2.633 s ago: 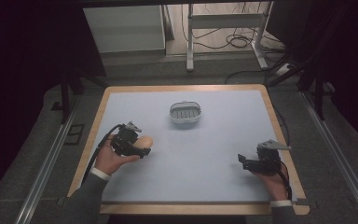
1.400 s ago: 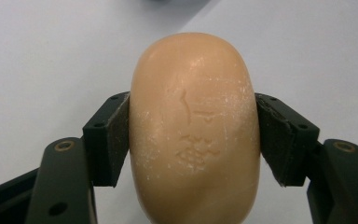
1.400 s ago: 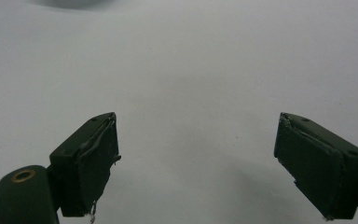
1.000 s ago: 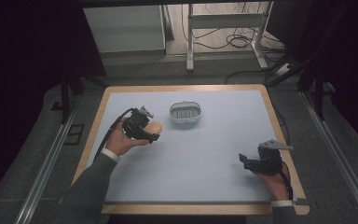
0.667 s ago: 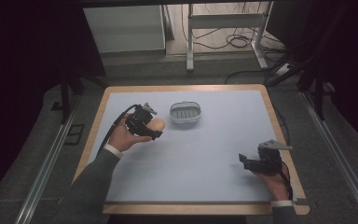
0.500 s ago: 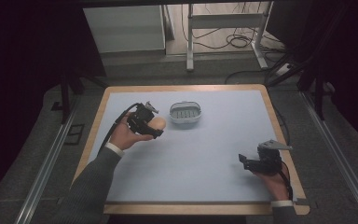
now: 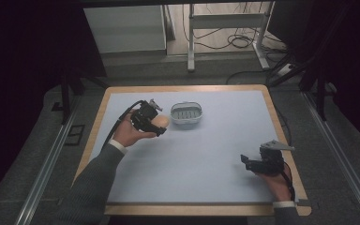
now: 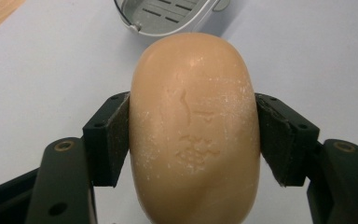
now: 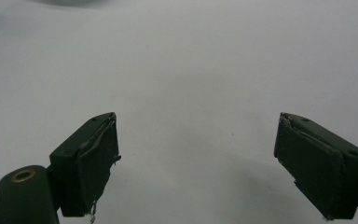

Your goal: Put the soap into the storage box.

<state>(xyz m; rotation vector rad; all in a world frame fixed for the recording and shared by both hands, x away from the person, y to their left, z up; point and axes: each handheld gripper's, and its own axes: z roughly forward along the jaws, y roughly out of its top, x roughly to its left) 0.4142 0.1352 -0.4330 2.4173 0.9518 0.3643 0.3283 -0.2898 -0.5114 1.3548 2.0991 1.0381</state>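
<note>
My left gripper (image 7: 160, 124) is shut on a tan oval bar of soap (image 7: 160, 121), held above the table just left of a small metal soap dish (image 7: 186, 113). In the left gripper view the soap (image 8: 193, 126) is pinched between both black pads (image 8: 116, 135), and the slotted dish (image 8: 168, 16) lies just beyond it at the top. My right gripper (image 7: 245, 162) rests near the table's front right, open, with nothing between its fingers (image 9: 93, 161) but bare tabletop.
The pale blue tabletop (image 7: 215, 145) has a wooden border (image 7: 187, 88). Beyond the far edge stand a white cabinet (image 7: 124, 28) and a metal frame with cables (image 7: 227, 23) on the floor.
My left gripper has carried the soap away from the front left, forward and rightward, until it is next to the dish. The right gripper has stayed put.
</note>
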